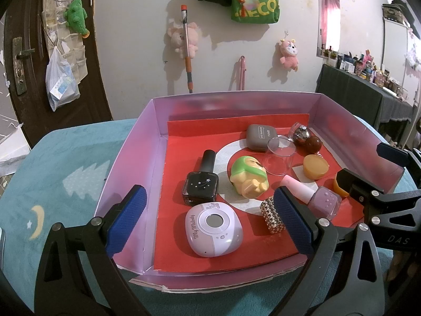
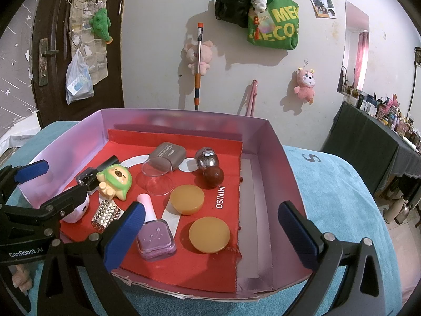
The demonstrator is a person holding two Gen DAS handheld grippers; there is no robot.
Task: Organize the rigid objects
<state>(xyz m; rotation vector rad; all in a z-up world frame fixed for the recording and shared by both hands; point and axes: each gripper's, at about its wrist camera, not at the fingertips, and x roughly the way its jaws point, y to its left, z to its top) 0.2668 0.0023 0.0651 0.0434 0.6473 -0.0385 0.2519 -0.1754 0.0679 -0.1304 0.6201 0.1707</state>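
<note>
On a teal blanket (image 1: 65,163) stands a lilac box (image 1: 158,121) lined with red paper, holding nail polish bottles, a green figurine (image 1: 248,175), two orange discs. Left gripper (image 1: 210,220) and right gripper (image 2: 210,234) both hover open above it, holding nothing.

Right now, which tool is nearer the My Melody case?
Left. The left tool hovers open right over the My Melody case; the right tool sits toward the box's other side, near the purple polish bottle.
</note>
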